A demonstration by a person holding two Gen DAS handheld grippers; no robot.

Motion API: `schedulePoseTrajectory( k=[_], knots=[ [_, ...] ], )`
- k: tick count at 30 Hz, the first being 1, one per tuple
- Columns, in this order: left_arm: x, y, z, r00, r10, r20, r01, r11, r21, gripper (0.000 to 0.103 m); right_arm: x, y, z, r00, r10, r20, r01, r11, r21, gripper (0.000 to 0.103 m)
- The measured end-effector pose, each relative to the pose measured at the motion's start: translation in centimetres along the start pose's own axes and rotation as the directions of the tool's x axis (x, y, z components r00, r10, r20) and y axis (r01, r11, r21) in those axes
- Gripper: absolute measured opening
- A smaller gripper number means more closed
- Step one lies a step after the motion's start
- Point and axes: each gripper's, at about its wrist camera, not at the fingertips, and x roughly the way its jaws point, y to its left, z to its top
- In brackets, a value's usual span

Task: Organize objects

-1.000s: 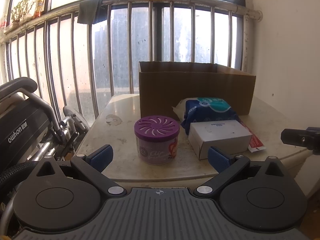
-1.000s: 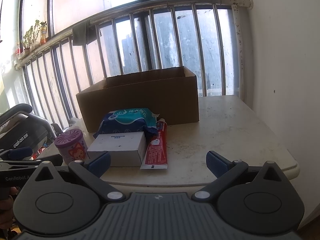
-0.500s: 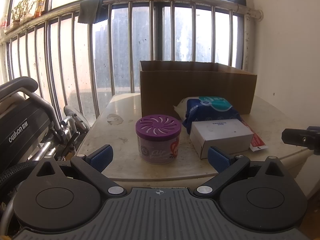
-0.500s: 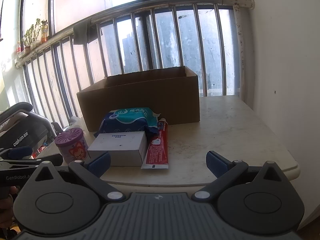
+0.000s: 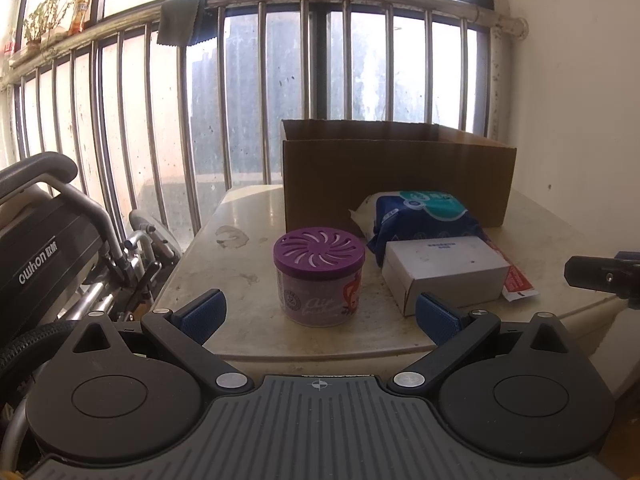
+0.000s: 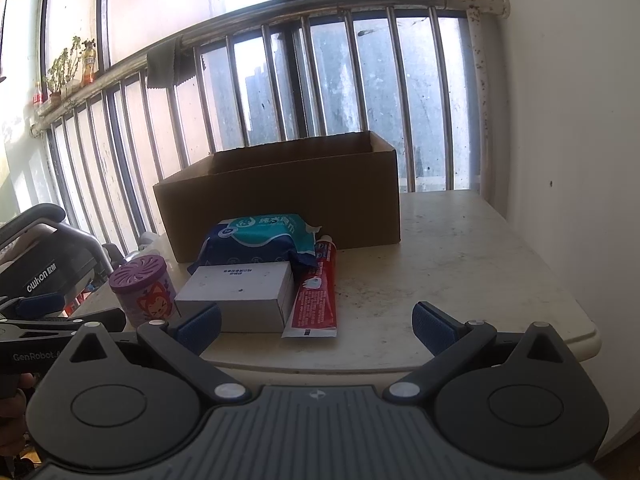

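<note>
Centrally, on a pale stone-topped table (image 5: 248,240) set against a barred window railing (image 5: 304,72), four loose items lie in a cluster in front of an open cardboard box (image 5: 396,184). Nearest the left gripper (image 5: 320,314) stands a purple-lidded air freshener jar (image 5: 319,276), upright, near the table's front edge and apart from the other items. Just to its right lies a flat white carton (image 5: 444,274), and behind the carton, touching it, rests a blue-and-teal wipes pack (image 5: 424,216) that reaches back toward the box's front wall; whether it touches the wall cannot be told. Along the carton's far right side lies a red toothpaste tube (image 6: 316,292), its cap end toward the box and its crimped end toward the table's front edge. The left gripper hovers short of the table edge, its blue-padded jaws spread wide with nothing between them, the jar centred ahead of the gap. The right gripper (image 6: 318,320) is likewise held off the table, jaws wide apart and empty, with the toothpaste tube and the carton's corner ahead of the gap. Each gripper appears at the margin of the other's view. At far left stands a folded wheelchair (image 5: 48,248) marked "owhon". A dark cloth (image 5: 182,20) hangs over the railing's top bar, and potted plants (image 5: 44,20) sit on the ledge at upper left.
</note>
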Motion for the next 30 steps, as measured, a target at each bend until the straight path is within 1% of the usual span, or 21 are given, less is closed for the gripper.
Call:
schedulePoseTrajectory(
  k=[15,20,30],
  knots=[
    [0.19,0.45,-0.07,1.000,0.005,-0.009,-0.005,1.000,-0.018,0.102,0.30,0.48,-0.09,1.000,0.014,-0.006,-0.014,1.000,-0.002,0.103],
    [0.31,0.46,-0.19,1.000,0.015,-0.012,-0.016,1.000,-0.018,0.102,0.36,0.58,-0.11,1.000,0.007,-0.004,-0.007,1.000,-0.005,0.103],
    [0.48,0.32,-0.38,1.000,0.014,-0.019,-0.014,1.000,-0.014,0.102,0.43,0.52,-0.27,1.000,0.009,-0.012,-0.009,1.000,-0.002,0.103]
  ],
)
